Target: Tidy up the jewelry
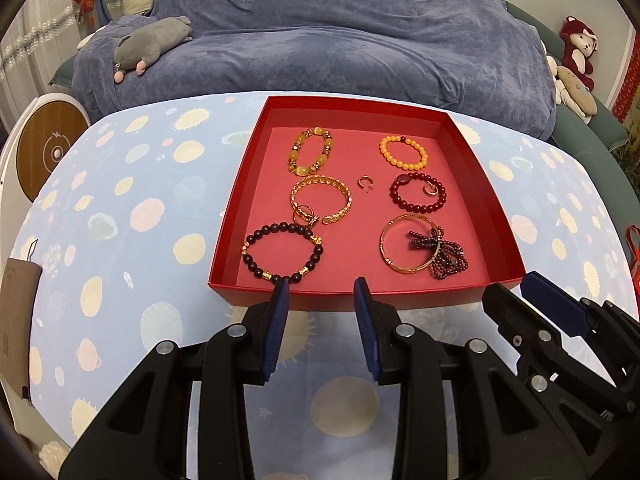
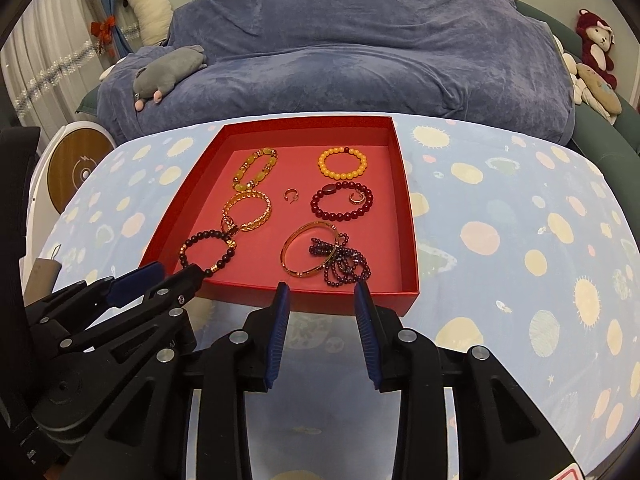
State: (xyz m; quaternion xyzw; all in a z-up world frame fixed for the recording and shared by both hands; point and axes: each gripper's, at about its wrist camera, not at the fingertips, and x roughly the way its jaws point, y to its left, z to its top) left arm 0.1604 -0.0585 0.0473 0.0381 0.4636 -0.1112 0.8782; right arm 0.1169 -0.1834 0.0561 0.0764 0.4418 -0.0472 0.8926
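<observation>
Even indoor light, soft shadows, sharp focus, fisheye-bent dark edges

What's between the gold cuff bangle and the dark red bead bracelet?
One small open gold ring on the red box floor, apart from both the cuff and bracelet; both views.

Each tool (image 1: pixel 322 292) (image 2: pixel 322 296) is black plastic with silver round bolts and ribbed dark-blue finger pads (image 1: pixel 280 328).

Grey plush mouse (image 1: pixel 150 42) lying on blue blanket (image 1: pixel 340 40).
</observation>
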